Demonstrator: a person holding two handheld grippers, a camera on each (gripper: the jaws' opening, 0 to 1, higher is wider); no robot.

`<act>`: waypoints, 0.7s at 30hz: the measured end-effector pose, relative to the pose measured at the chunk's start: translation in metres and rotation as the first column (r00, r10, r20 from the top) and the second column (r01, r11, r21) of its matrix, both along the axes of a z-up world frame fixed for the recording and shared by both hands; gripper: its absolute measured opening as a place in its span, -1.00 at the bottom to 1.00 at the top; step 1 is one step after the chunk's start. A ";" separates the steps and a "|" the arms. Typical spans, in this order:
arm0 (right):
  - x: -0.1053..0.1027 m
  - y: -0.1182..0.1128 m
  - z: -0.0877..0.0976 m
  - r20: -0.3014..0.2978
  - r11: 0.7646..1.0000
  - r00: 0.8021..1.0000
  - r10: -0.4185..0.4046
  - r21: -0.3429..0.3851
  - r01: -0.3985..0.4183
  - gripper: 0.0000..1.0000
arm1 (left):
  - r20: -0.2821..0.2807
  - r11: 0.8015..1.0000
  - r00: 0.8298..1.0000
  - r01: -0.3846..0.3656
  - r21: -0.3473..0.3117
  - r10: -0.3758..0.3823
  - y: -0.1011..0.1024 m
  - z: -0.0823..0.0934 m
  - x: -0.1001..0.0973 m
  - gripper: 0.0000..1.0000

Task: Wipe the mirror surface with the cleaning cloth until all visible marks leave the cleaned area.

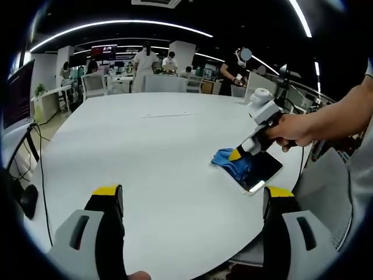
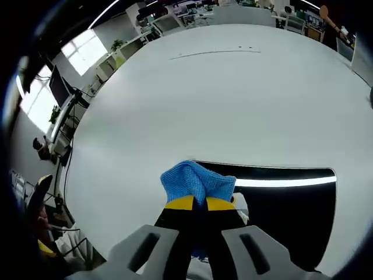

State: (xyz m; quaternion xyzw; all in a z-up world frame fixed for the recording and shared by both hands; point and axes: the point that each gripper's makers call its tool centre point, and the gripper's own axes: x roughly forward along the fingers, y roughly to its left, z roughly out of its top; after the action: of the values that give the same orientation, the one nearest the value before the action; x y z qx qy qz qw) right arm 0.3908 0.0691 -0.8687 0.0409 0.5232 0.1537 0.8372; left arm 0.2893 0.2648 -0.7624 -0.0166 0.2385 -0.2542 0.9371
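In the right gripper view, the right gripper point(image 2: 199, 204) has its yellow-tipped jaws clamped together on a bunched blue cleaning cloth point(image 2: 196, 179), which is pressed onto the near left end of the dark mirror point(image 2: 291, 204) lying flat on the white table point(image 2: 192, 99) just ahead and to the right of the jaws. In the left gripper view, the left gripper point(image 1: 189, 198) hovers with its jaws wide apart and nothing between them. Ahead of it and to the right, a hand point(image 1: 289, 129) holds the other gripper down on the cloth and mirror near the table's edge; beyond the table stand people point(image 1: 145, 58) and what seem to be desks, too blurred to tell more.
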 end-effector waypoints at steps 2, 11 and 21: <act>0.006 0.000 -0.001 0.002 1.000 1.000 0.003 -0.003 -0.003 -1.00 | -0.002 1.000 1.000 0.002 0.000 -0.002 0.000 -0.001 0.001 0.98; 0.022 0.001 -0.001 0.027 0.999 0.999 0.023 -0.023 -0.023 -1.00 | -0.002 1.000 1.000 -0.009 -0.005 0.009 0.003 0.000 0.002 0.98; 0.027 0.003 0.001 0.026 0.998 0.999 0.040 -0.043 -0.039 -1.00 | -0.001 1.000 1.000 -0.027 -0.002 0.027 0.012 0.002 0.000 0.98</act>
State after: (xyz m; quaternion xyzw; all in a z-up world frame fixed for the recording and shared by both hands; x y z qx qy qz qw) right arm 0.4180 0.0721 -0.8673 0.0108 0.5158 0.1597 0.8416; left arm 0.2896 0.2767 -0.7600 -0.0210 0.2383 -0.2417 0.9404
